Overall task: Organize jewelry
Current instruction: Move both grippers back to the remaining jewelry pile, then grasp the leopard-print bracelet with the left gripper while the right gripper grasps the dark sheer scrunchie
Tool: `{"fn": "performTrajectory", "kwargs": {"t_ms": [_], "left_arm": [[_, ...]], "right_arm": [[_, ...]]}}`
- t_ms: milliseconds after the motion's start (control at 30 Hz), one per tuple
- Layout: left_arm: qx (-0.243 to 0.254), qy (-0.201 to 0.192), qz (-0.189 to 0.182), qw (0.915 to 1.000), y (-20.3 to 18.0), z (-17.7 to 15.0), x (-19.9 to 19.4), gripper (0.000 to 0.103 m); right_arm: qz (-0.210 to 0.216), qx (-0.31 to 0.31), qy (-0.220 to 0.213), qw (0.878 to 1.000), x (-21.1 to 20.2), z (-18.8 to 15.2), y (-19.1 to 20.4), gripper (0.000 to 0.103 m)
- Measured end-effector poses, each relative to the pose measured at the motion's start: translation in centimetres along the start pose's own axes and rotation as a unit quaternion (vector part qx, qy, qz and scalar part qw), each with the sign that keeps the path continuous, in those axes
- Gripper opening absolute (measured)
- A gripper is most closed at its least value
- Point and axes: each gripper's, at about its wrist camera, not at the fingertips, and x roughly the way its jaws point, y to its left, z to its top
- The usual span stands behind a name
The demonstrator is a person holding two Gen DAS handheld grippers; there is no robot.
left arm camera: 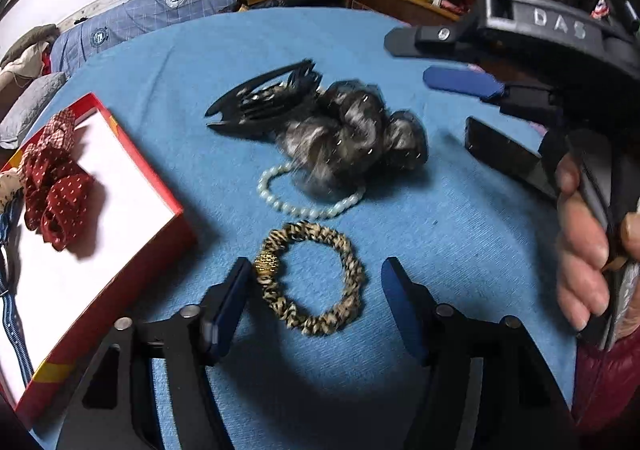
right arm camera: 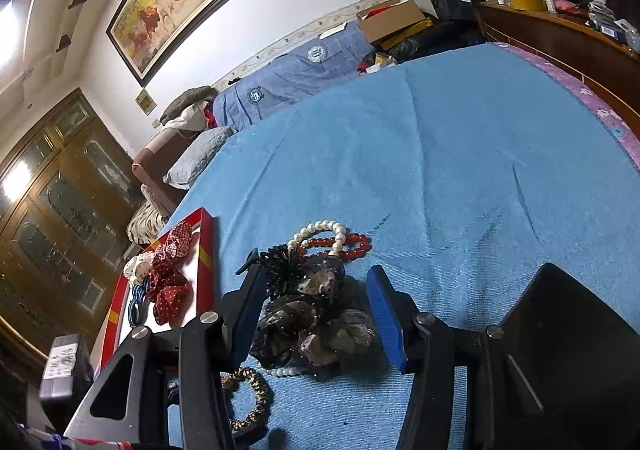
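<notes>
Roughly midway, I'd judge. The red box point(left arm camera: 152, 186) at left, white inside, already holds a dotted red fabric bow point(left arm camera: 54, 186) and some blue-striped pieces at its near-left edge.

Left on the blue towelling spread point(left arm camera: 460, 234):
- leopard-print scrunchie point(left arm camera: 312, 278), ruched fabric ring with a gold bead, near centre
- pale pearl bracelet point(left arm camera: 308, 194), smooth round beads, just beyond it
- dark gauzy hair flower point(left arm camera: 352, 130), sheer spotted mesh, soft folds, lying on the pearls
- black plastic claw clip point(left arm camera: 264, 98), toothed and glossy, at the flower's far left
- second pearl strand point(right arm camera: 320, 234) and red bead bracelet point(right arm camera: 352, 244), far side (right wrist view only)

My left gripper point(left arm camera: 316, 290) is spread wide, straddling the scrunchie, pinching nothing. My right gripper point(right arm camera: 316, 314) is likewise spread, either side of the hair flower; contact is possibly light on the left, hard to tell.
</notes>
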Motion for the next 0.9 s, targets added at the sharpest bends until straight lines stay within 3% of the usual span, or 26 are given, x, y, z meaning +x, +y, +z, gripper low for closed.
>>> {"fn": "performTrajectory", "kwargs": {"t_ms": [100, 133, 167, 300, 500, 700, 733, 800, 900], "left_arm": [[-0.001, 0.000, 0.015, 0.9999, -0.1, 0.4, 0.1, 0.036], [-0.004, -0.002, 0.017, 0.9998, 0.0, 0.5, 0.2, 0.017], [-0.009, -0.001, 0.015, 0.9999, 0.2, 0.6, 0.3, 0.014], [-0.028, -0.016, -0.010, 0.9994, 1.3, 1.0, -0.2, 0.012], [-0.042, -0.078, 0.005, 0.9960, 2.6, 1.0, -2.4, 0.011], [-0.044, -0.092, 0.007, 0.9948, 3.0, 0.9, -2.9, 0.011], [-0.044, -0.092, 0.006, 0.9948, 3.0, 1.0, -2.9, 0.011], [-0.047, -0.093, 0.005, 0.9946, 3.1, 1.0, -2.9, 0.011], [-0.051, -0.094, 0.004, 0.9942, 3.2, 1.0, -2.9, 0.011]], "right_arm": [[0.003, -0.001, -0.001, 1.000, -0.1, 0.0, 0.1, 0.060], [0.004, -0.002, 0.000, 1.000, -0.1, -0.1, 0.2, 0.061], [0.003, -0.004, 0.002, 1.000, 0.0, -0.1, 0.3, 0.061], [-0.003, -0.011, 0.010, 1.000, 0.5, -0.3, 0.7, 0.064], [-0.021, -0.036, 0.041, 0.998, 2.2, -1.0, 1.6, 0.069], [-0.073, -0.094, 0.067, 0.991, 4.3, -2.3, 3.3, 0.069], [-0.078, -0.101, 0.073, 0.989, 4.5, -2.5, 3.4, 0.065], [-0.090, -0.115, 0.077, 0.986, 4.9, -2.8, 3.6, 0.031], [-0.098, -0.125, 0.066, 0.985, 4.5, -2.8, 3.6, 0.021]]}}
